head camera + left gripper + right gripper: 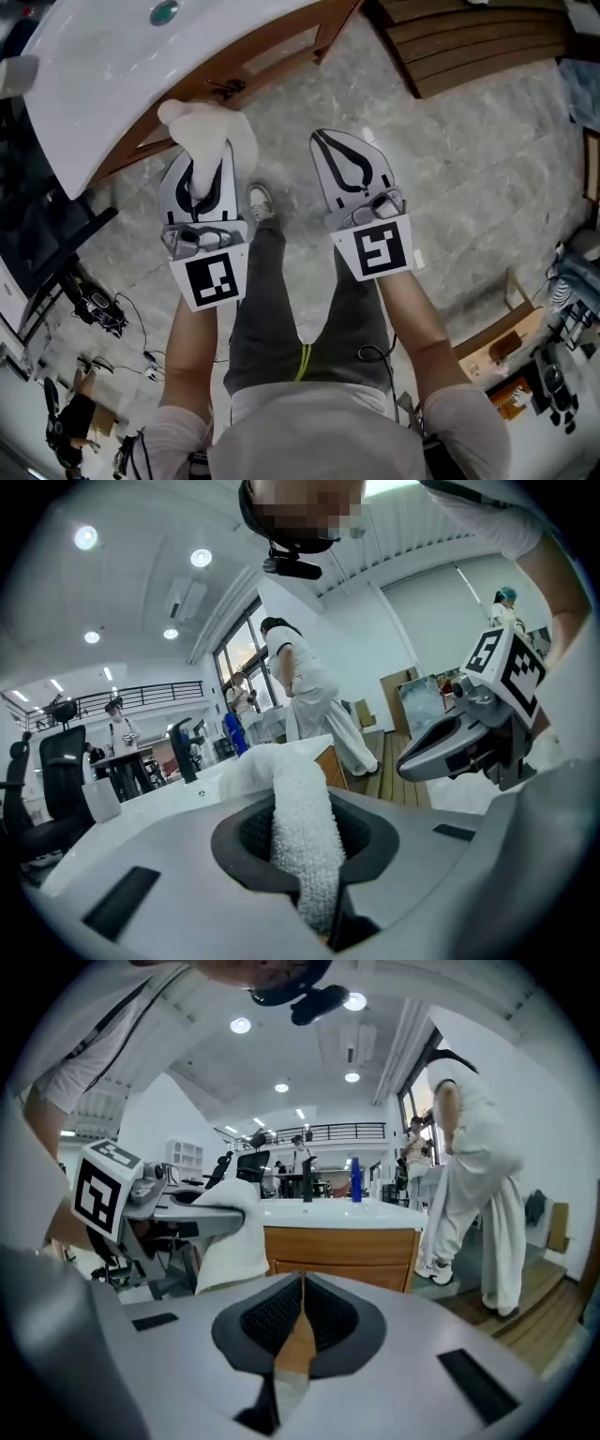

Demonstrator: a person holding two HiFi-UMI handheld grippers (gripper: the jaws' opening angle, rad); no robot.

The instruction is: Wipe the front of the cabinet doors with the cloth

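A white fluffy cloth (204, 127) is pinched between the jaws of my left gripper (204, 161). It bunches above the fingertips, close to the wooden cabinet front (246, 67) under the white sink top (112, 66). In the left gripper view the cloth (302, 832) runs up through the jaws of the left gripper (302, 808). My right gripper (330, 148) is beside the left one over the floor, shut with nothing in it. In the right gripper view the right gripper (302, 1288) has its tips touching. It faces the cabinet doors (337, 1252), and the cloth (232, 1237) hangs at the left.
A person in white (469, 1166) stands to the right of the cabinet. A dark wooden platform (478, 37) lies at the far right of the stone floor (469, 150). Cables and equipment (94, 309) lie at the left, and boxes (516, 347) at the right.
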